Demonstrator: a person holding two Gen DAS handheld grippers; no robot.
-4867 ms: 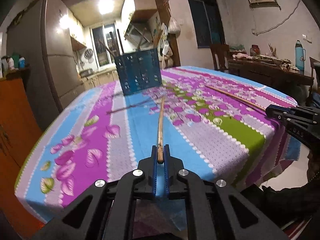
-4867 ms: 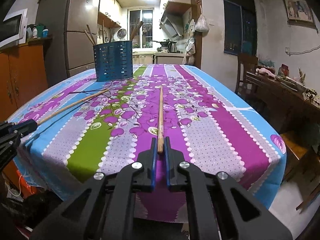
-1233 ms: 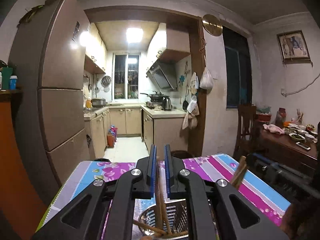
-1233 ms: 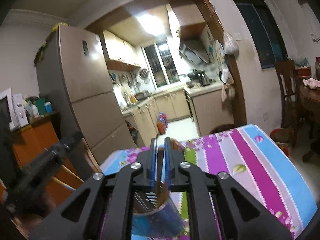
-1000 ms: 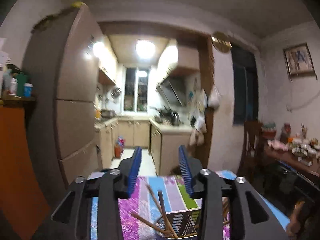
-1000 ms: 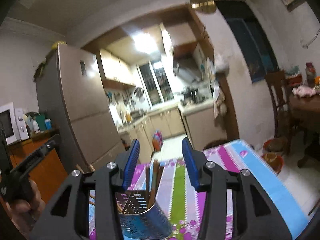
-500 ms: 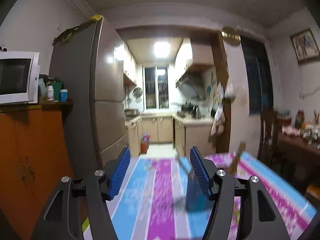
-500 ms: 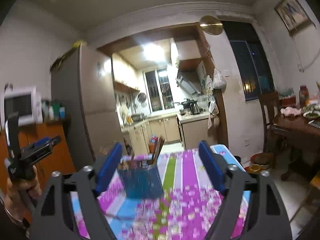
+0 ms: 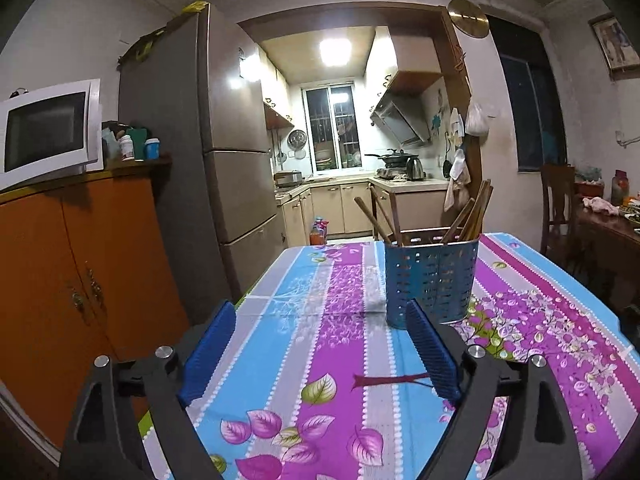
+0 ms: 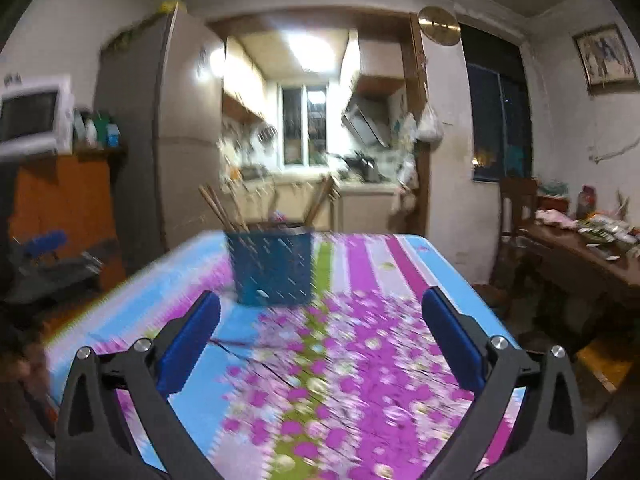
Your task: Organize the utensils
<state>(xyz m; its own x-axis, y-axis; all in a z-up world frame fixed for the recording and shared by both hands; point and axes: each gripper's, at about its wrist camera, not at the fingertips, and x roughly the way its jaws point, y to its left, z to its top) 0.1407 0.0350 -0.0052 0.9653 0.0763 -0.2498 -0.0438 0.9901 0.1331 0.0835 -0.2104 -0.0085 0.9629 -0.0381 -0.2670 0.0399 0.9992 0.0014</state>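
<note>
The left gripper (image 9: 320, 354) and right gripper (image 10: 320, 338), jaws just spread wide, grasp nothing. The blue perforated metal utensil holder (image 9: 431, 282) stands toward the table's far edge, wooden chopsticks (image 9: 472, 210) leaning inside; a careless sweep could topple it.

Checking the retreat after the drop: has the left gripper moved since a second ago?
Yes. The left gripper has backed away from the blue perforated utensil holder, which now stands beyond its empty jaws; they have just been opening.
</note>
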